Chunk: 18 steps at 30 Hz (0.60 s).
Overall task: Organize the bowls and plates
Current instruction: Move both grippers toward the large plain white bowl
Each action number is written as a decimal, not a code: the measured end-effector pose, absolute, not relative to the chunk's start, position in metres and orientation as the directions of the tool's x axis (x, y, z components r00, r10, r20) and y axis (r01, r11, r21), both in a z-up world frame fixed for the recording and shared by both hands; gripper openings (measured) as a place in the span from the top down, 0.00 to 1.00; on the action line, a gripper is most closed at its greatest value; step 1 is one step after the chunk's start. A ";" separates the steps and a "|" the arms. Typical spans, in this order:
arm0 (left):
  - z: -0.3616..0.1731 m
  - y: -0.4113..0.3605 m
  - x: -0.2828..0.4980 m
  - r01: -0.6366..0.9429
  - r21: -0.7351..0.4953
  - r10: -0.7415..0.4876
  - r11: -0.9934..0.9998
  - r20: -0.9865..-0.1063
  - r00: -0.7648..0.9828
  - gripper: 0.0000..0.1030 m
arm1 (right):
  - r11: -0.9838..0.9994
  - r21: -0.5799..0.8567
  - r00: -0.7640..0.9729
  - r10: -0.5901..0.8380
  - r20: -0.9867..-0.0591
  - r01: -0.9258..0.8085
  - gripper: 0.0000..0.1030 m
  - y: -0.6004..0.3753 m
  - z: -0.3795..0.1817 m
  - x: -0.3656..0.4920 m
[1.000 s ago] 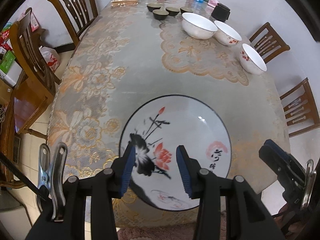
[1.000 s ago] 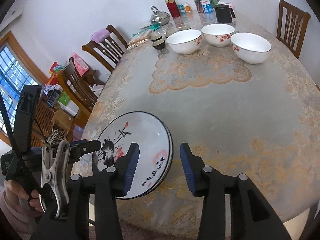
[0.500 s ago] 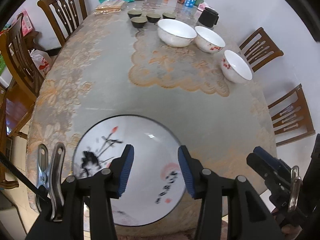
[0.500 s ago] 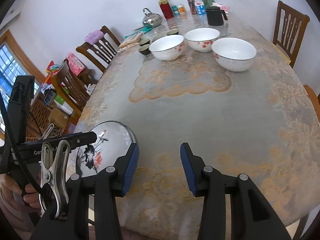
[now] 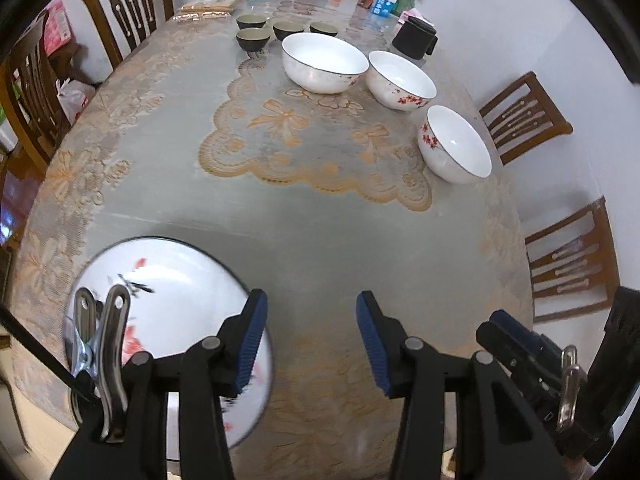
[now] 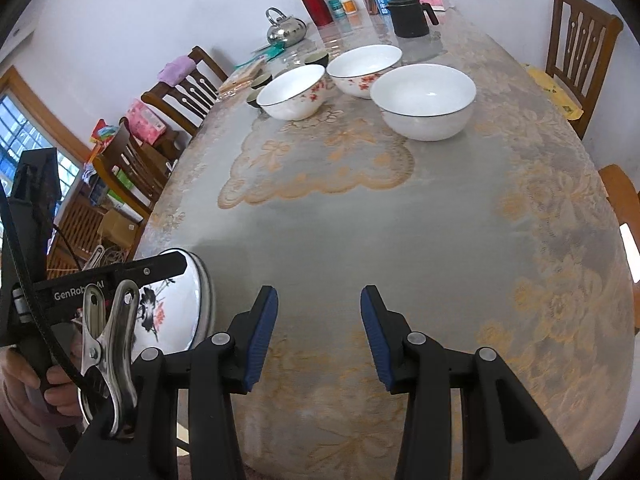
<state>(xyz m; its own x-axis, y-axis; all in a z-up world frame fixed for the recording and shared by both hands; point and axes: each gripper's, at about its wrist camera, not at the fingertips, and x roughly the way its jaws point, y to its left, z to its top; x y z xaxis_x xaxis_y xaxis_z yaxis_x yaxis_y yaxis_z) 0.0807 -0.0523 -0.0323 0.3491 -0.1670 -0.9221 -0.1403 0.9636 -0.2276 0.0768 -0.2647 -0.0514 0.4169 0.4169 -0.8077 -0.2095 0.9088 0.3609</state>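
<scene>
Plate (image 5: 168, 304) is sitting flat near the table's (image 5: 320, 216) front edge, sliding off to my left gripper's (image 5: 308, 340) side — both grippers are swinging away, jaws parted, holding nothing. Left jaws are just easing wider — right gripper (image 6: 316, 336) is facing the bowls (image 6: 424, 100), likely next.

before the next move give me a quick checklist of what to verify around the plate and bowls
1. Left hand-held gripper empty: ok, nothing sits between its pads, and its jaws have just been opening.
2. Right hand-held gripper empty: ok, only tablecloth shows between its pads.
3. Painted plate released on the table: ok, it lies to the left of both grippers, in neither one.
4. Plate fully supported: cannot tell, its near rim is hidden behind the gripper.
5. Three white bowls upright and apart from the plate: ok, they stand at the far end.
6. Path to the bowls free: ok, bare tablecloth lies between.
</scene>
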 end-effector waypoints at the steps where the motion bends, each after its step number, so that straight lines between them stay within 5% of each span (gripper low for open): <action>1: -0.034 -0.057 0.082 -0.151 -0.230 -0.165 0.961 -0.922 0.350 0.53 | 0.907 0.364 0.412 0.421 -0.808 -0.214 0.57 -0.270 -0.052 0.079; 18: -0.043 -0.137 0.101 -0.191 -0.198 -0.122 0.961 -0.930 0.347 0.53 | 0.895 0.340 0.353 0.430 -0.831 -0.288 0.57 -0.327 -0.061 0.116</action>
<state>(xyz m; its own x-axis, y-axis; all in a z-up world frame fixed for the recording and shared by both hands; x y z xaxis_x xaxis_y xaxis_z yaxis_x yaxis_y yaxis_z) 0.1009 -0.1366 -0.0426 0.3465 -0.1222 -0.9300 -0.1915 0.9614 -0.1977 0.1157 -0.3269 -0.0608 0.3532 0.4296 -0.8311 -0.2877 0.8952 0.3404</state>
